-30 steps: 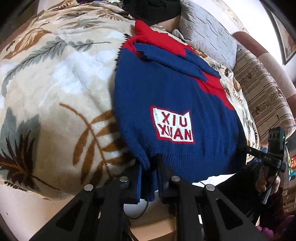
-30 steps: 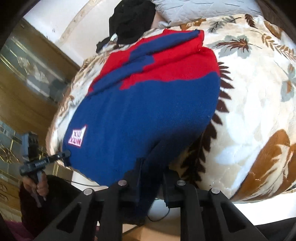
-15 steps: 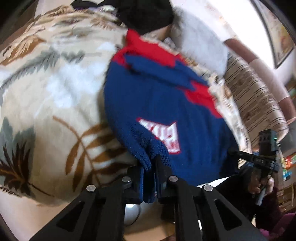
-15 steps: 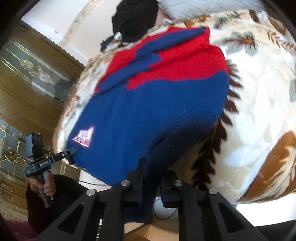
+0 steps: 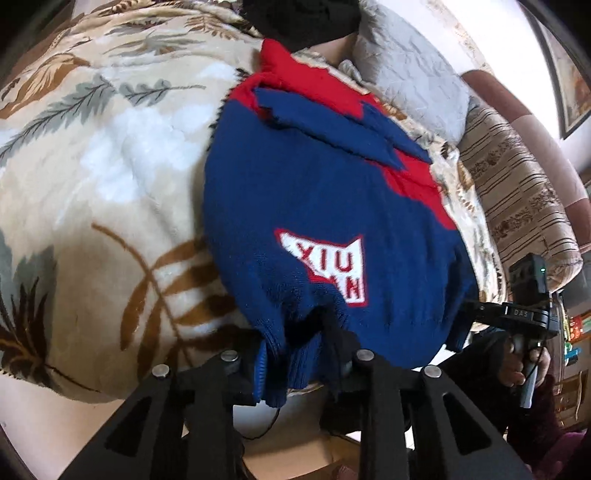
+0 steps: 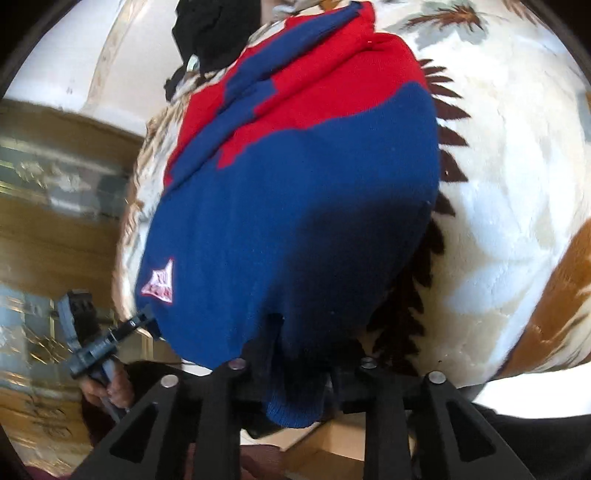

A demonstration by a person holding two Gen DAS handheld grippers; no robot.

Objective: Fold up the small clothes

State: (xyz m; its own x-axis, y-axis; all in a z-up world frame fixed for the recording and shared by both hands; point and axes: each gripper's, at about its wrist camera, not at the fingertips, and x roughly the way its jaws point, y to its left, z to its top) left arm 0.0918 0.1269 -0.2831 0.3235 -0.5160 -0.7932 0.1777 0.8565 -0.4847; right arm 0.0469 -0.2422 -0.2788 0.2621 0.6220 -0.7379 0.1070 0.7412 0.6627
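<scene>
The left gripper (image 5: 291,363) has just been opening; its two fingers (image 5: 236,373) now stand apart with the sweater's ribbed hem (image 5: 284,369) bunched and hanging loose between them, no longer pinched. The right gripper (image 6: 299,373) has likewise just been opening, and a fold of the same hem (image 6: 295,402) droops between its two fingers (image 6: 369,376), which look released rather than pressing on it.

From the fingers outward lies one small knitted sweater (image 5: 332,206): dark blue over the body, red across the shoulders, with blue sleeves (image 5: 332,125) folded in across the red part. A white patch edged in red (image 5: 332,266) bears red letters; its lower left corner is covered by a fold of blue knit raised from the hem. The hem end reaches over the near edge of the bed, the collar end points away.

The sweater rests on a cream blanket (image 5: 103,177) printed with brown and grey leaves. Beyond the collar are one black garment (image 5: 299,18) and one grey quilted pillow (image 5: 410,85).

In each view the other gripper shows at the sweater's far hem corner, held by a hand (image 5: 521,365).
</scene>
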